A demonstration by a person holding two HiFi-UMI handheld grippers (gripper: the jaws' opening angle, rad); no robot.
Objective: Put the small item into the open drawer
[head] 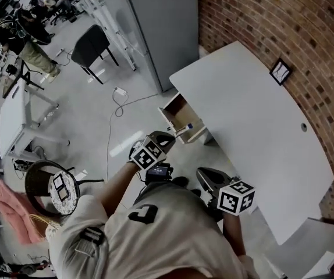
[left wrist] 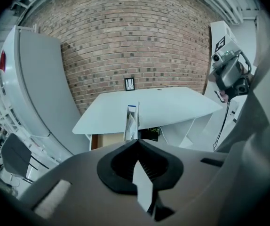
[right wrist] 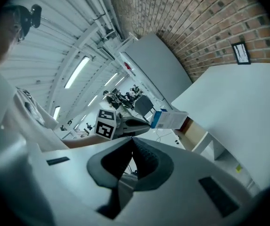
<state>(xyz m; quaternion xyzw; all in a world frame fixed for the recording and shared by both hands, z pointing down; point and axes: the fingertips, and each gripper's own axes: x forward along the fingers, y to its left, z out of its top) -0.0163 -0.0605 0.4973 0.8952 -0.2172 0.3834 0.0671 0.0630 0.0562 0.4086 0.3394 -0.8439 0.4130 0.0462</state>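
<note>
Cool, even light fills the room, with ceiling strip lights (right wrist: 76, 72) glowing in the right gripper view; the white table (head: 260, 127) is bright and shadows are soft. Both gripper views bulge like a fisheye, bending the brick wall (left wrist: 125, 36) and blackening the corners, and the left gripper (left wrist: 136, 141) close to the lens looks slightly soft.

One table (head: 254, 127); one open drawer (head: 177, 114) under its left end; one box (head: 184, 128); two grippers, left gripper (head: 168, 138) and right gripper (head: 206, 178); one frame (head: 280, 71) on the brick wall by the table's far edge; one black chair (head: 91, 45).
</note>
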